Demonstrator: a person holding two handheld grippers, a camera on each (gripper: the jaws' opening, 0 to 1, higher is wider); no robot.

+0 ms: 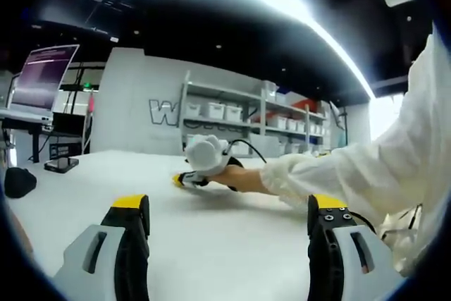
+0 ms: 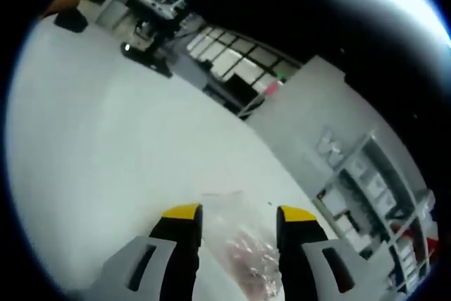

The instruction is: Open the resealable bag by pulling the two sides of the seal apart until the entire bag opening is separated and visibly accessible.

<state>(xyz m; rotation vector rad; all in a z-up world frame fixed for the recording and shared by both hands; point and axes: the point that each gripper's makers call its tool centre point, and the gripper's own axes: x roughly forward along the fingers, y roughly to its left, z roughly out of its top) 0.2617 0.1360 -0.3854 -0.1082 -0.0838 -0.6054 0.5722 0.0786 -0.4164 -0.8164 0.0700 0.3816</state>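
Low in my right gripper view, the right tool (image 2: pixel 236 216) stands spread over the clear bag (image 2: pixel 243 248) on the white counter (image 2: pixel 106 139). Left tool (image 1: pixel 229 209) spread too.

The left gripper (image 1: pixel 229 209) hovers with its 2 yellow-tipped jaws spread wide apart and nothing between them. In the left gripper view the person's right arm (image 1: pixel 331 170), in a white sleeve, reaches across with the hand (image 1: pixel 208 156) wrapped around the right gripper's handle. The right gripper (image 2: pixel 239 220) has its 2 jaws parted too.
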